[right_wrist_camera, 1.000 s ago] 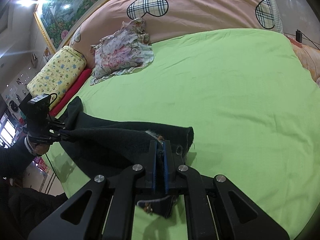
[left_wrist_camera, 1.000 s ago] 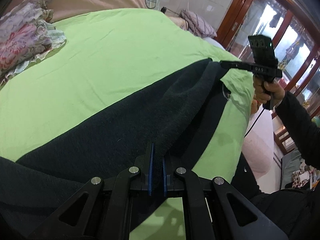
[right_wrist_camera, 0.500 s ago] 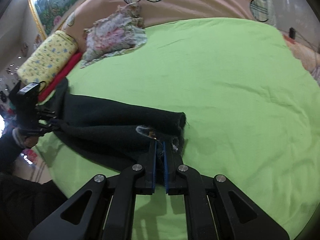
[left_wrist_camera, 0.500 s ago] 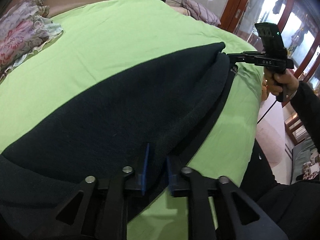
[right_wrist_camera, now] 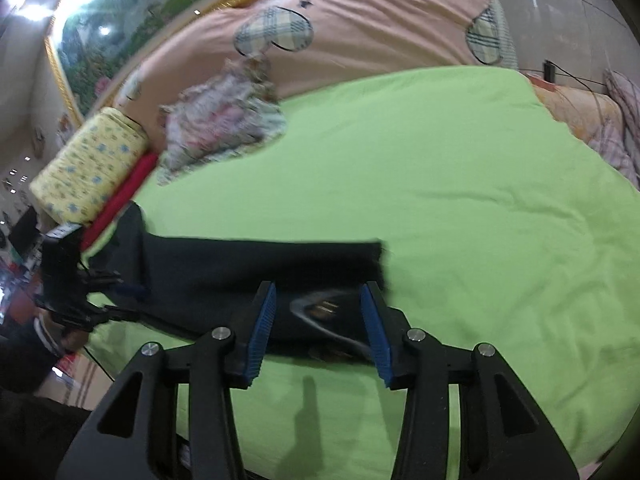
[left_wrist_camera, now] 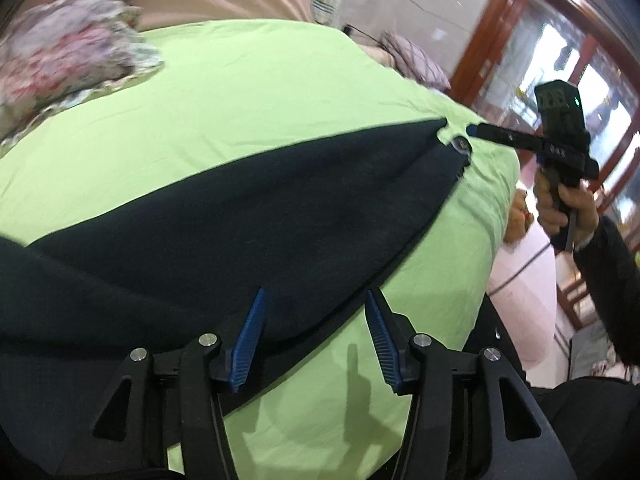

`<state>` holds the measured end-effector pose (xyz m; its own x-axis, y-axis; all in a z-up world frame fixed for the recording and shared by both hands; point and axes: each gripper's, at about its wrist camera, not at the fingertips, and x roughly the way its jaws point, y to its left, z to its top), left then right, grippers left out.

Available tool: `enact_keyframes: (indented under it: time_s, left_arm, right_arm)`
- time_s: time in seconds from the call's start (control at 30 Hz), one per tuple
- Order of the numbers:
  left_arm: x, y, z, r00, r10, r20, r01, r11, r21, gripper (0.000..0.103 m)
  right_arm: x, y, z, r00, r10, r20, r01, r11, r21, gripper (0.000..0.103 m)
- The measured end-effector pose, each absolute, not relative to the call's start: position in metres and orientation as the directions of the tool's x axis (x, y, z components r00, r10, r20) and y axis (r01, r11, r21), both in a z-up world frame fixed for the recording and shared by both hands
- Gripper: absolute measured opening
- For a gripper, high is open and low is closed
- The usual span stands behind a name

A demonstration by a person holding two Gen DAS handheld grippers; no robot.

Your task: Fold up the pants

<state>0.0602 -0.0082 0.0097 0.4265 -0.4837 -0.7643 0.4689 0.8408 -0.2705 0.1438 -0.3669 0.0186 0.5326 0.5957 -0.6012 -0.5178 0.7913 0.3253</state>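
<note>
Dark pants (left_wrist_camera: 248,216) lie flat along the near edge of a bed with a green sheet (left_wrist_camera: 248,92). My left gripper (left_wrist_camera: 314,300) is open, its blue pads just above one end of the pants. My right gripper (right_wrist_camera: 318,292) is open over the waistband end (right_wrist_camera: 320,308), which lies on the sheet (right_wrist_camera: 460,200). The pants (right_wrist_camera: 240,264) stretch left from there. The right gripper also shows in the left wrist view (left_wrist_camera: 472,130), just off the far end of the pants. The left gripper shows in the right wrist view (right_wrist_camera: 132,290) at the pants' other end.
A floral cloth (right_wrist_camera: 224,128) lies at the back of the sheet, before a pink quilt (right_wrist_camera: 360,28). A yellow pillow (right_wrist_camera: 88,164) sits at the far left. Wooden glass doors (left_wrist_camera: 560,60) stand beyond the bed's right edge.
Both grippers have opened and let go of the pants. The pants have dropped flat onto the sheet. Both grippers have pulled back slightly from the cloth.
</note>
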Motion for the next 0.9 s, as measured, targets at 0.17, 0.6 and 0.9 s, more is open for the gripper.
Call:
enact_keyframes:
  time_s: [0.17, 0.6, 0.9]
  left_arm:
    - [0.055, 0.025, 0.015, 0.475, -0.461, -0.749, 0.398, 0.872, -0.284, 0.054]
    - [0.047, 0.129, 0.029, 0.597, -0.348, -0.723, 0.194, 0.937, -0.291, 0.058]
    - [0.044, 0.204, 0.04, 0.66, -0.264, -0.704, 0.055, 0.95, -0.306, 0.063]
  right_arm:
    - [0.143, -0.317, 0.017, 0.466, 0.678, -0.569, -0.58, 0.719, 0.383, 0.046]
    - [0.141, -0.19, -0.004, 0.252, 0.772, -0.584, -0.698, 0.563, 0.442, 0.046]
    - [0.14, -0.134, -0.007, 0.157, 0.788, -0.596, -0.739, 0.494, 0.459, 0.046]
